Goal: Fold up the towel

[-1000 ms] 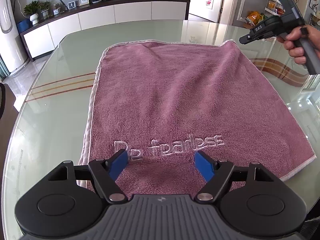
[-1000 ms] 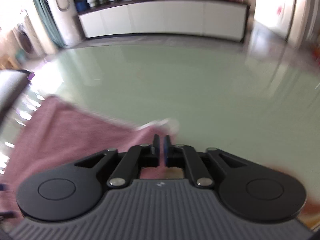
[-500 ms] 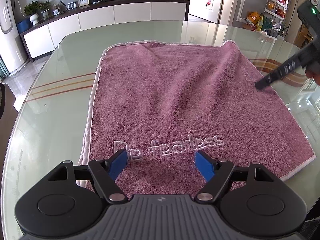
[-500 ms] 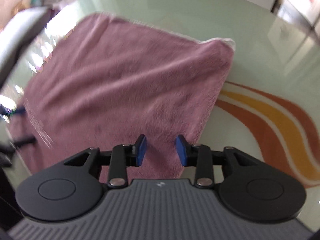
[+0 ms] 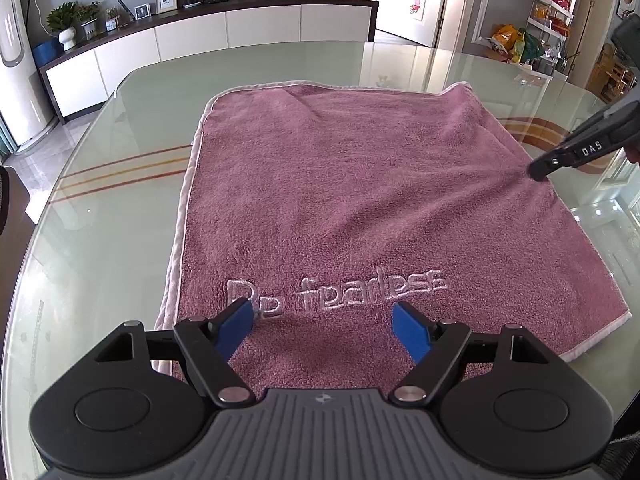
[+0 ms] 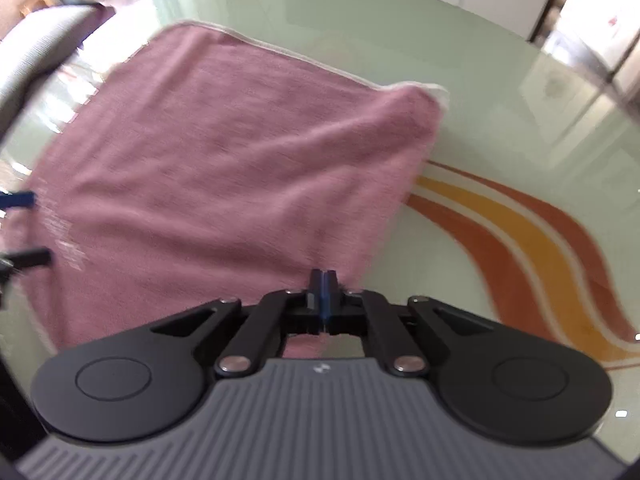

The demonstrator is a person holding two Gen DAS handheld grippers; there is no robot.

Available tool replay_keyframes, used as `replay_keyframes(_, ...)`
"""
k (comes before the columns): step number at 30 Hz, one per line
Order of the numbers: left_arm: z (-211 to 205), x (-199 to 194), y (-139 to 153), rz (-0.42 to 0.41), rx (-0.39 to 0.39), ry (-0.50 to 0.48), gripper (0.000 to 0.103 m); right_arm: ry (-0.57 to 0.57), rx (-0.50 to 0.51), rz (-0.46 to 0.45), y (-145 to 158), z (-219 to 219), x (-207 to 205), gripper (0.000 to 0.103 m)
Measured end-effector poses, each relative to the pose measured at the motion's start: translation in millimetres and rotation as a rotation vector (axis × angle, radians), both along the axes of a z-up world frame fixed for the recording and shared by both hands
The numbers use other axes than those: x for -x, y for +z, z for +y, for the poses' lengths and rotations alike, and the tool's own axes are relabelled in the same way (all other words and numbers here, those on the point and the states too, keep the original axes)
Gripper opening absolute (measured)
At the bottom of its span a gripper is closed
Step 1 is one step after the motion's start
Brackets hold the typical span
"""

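A mauve towel point(image 5: 360, 200) with embroidered lettering lies spread flat on the glass table point(image 5: 100, 220). My left gripper point(image 5: 322, 312) hovers open over the towel's near edge, blue pads wide apart, nothing between them. My right gripper point(image 5: 538, 170) reaches in from the right and its tip sits on the towel's right edge. In the right wrist view the towel point(image 6: 220, 160) spreads out to the left. There the right gripper point(image 6: 324, 280) has its pads pressed together on the cloth just inside that edge, and creases run toward the tip.
Orange and yellow curved stripes point(image 6: 540, 232) mark the table point(image 6: 400, 40) to the right of the towel. A long white sideboard point(image 5: 240, 28) with plants and frames stands beyond the far rim. A chair back point(image 6: 36, 44) is at the left.
The right gripper came down from above the far right corner to the towel's right edge and its jaws went from open to shut. The left gripper and towel stayed put.
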State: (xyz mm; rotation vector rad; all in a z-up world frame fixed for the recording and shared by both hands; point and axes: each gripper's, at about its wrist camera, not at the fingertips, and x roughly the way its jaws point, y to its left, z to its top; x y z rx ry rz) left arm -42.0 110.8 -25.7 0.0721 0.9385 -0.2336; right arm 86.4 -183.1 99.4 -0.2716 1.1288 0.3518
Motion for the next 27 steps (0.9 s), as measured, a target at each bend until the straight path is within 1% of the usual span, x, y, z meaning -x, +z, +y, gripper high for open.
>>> replay_keyframes(2,-0.1,-0.9,-0.3,0.002,-0.003,0.0,0.082,-0.035,-0.077,0.01,3.7,-12.3,0.8,0.002)
replay_keyframes(3,-0.6,-1.0,-0.3,0.003,-0.005,0.0,0.082,-0.039,-0.105,0.012,6.5,-15.9,3.1,0.002)
replay_keyframes(5,-1.4,-0.6,-0.6,0.003,-0.01,0.0,0.083,-0.022,-0.157,0.033,13.6,-18.0,15.8,0.007)
replay_keyframes(6,-1.6,-0.3,-0.8,0.002,-0.013,0.0,0.083,-0.009,-0.174,0.049,15.7,-16.9,22.7,0.017)
replay_keyframes(7,-1.7,-0.3,-1.0,0.003,-0.014,0.0,0.083,0.013,-0.185,0.069,17.3,-12.6,33.4,0.031)
replay_keyframes(8,-1.6,-0.2,-0.9,0.003,-0.014,0.001,0.083,0.041,-0.188,0.081,18.2,-5.7,46.8,0.035)
replay_keyframes(12,-2.9,0.3,-0.6,0.006,-0.019,0.006,0.084,0.121,-0.165,0.106,13.7,16.4,84.3,0.034)
replay_keyframes(14,-3.0,1.4,-0.6,0.008,-0.019,0.007,0.085,0.14,-0.099,0.089,6.6,25.2,101.6,0.035)
replay_keyframes(16,-2.7,2.9,-0.6,0.009,-0.018,0.007,0.085,0.165,-0.051,0.038,1.6,32.6,115.4,0.034)
replay_keyframes(17,-2.6,3.2,-0.6,0.008,-0.018,0.006,0.085,0.175,-0.031,0.017,1.4,35.6,120.4,0.032)
replay_keyframes(18,-2.5,3.5,-0.5,0.008,-0.017,0.005,0.085,0.179,-0.026,0.011,2.0,35.5,123.1,0.023)
replay_keyframes(19,-2.5,3.6,-0.5,0.008,-0.017,0.006,0.085,0.185,-0.023,0.008,2.3,35.1,125.1,0.015)
replay_keyframes(21,-2.7,3.9,-0.5,0.008,-0.017,0.007,0.085,0.193,-0.021,0.006,2.4,33.0,128.2,0.012)
replay_keyframes(24,-3.1,5.4,-0.7,0.005,-0.018,0.008,0.085,0.186,-0.036,0.016,-0.1,21.7,129.8,0.012)
replay_keyframes(26,-3.1,7.4,-0.8,0.002,-0.019,0.008,0.085,0.147,-0.073,-0.013,4.5,12.5,133.7,0.017)
replay_keyframes(27,-3.0,8.5,-0.5,0.002,-0.019,0.009,0.085,0.128,-0.102,-0.03,8.1,8.8,137.9,0.018)
